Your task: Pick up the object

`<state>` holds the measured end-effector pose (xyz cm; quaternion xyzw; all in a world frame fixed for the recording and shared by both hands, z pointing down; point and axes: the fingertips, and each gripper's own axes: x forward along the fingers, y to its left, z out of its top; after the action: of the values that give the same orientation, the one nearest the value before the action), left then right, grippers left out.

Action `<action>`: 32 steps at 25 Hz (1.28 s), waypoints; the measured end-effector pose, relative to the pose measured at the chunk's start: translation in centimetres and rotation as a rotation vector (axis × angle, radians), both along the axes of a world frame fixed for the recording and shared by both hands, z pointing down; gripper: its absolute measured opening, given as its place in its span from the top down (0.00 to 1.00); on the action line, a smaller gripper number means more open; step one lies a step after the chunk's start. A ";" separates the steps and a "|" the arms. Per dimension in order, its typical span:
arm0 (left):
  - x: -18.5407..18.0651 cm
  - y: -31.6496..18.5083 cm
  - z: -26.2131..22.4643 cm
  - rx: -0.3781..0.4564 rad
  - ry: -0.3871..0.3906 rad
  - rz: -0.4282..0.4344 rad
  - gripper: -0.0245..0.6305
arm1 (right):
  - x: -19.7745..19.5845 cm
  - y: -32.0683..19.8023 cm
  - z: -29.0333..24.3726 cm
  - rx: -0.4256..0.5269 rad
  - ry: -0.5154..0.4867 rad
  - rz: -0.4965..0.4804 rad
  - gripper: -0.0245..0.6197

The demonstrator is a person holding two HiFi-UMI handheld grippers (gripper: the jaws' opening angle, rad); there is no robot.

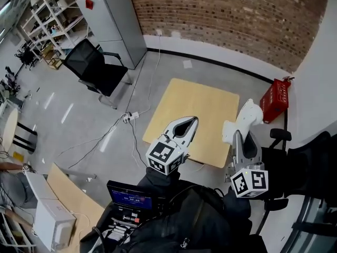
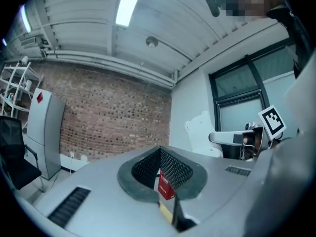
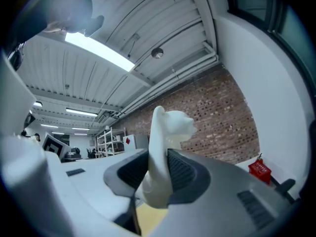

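Nearest the camera, above the near edge of the square pale-wood desk (image 1: 202,101), the person holds two grey tools level, both aimed across the desk toward the far wall.

The left tool (image 1: 187,125), over the desk's near edge, has its jaws drawn together with nothing between them. Only a thin slit remains, through which a scrap of desk and something red show.

The right tool (image 1: 239,136), over the desk's near right corner, is clamped on the white moulded animal-shaped figure (image 1: 247,117). Its ribbed pads press on the figure's lower part from both sides. The figure hangs in the air clear of the desk, and nothing else lies on the desk top.

The figure's long axis runs roughly along the jaws. The head end juts past the tips, up and away from the person, toward the desk's right edge. The right hand therefore has the object, while the left tool is just beside it on the left, apart from it and idle.

The pick-up looks done. Any coming move seems to depend on the pads keeping their hold low on a shape that overhangs well forward, where it could pivot.

Beyond the desk's right edge stands a red box-shaped case (image 1: 275,100) on the floor. Behind the desk is the red-brown brick wall (image 1: 226,9).
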<state>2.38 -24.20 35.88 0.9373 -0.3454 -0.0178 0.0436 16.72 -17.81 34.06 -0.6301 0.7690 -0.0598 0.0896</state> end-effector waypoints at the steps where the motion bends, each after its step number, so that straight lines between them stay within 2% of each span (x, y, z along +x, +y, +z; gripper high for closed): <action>1: 0.0 0.0 -0.8 0.012 0.006 0.000 0.96 | 0.0 0.0 -0.7 0.016 -0.001 -0.004 0.77; 11: 0.0 -0.2 -3.5 0.064 0.011 -0.006 0.96 | -0.1 -0.1 -3.7 0.090 0.020 -0.027 0.77; 21: 0.4 -1.8 -4.2 0.099 0.007 -0.016 0.96 | 0.2 -1.7 -4.2 0.099 0.018 -0.049 0.77; 32: 0.0 -2.5 -4.4 0.097 0.013 -0.027 0.96 | -0.4 -2.4 -4.7 0.107 0.035 -0.063 0.77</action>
<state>2.43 -26.73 31.51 0.9335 -0.3562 -0.0410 -0.0001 16.30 -20.25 29.37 -0.6007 0.7922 -0.0101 0.1076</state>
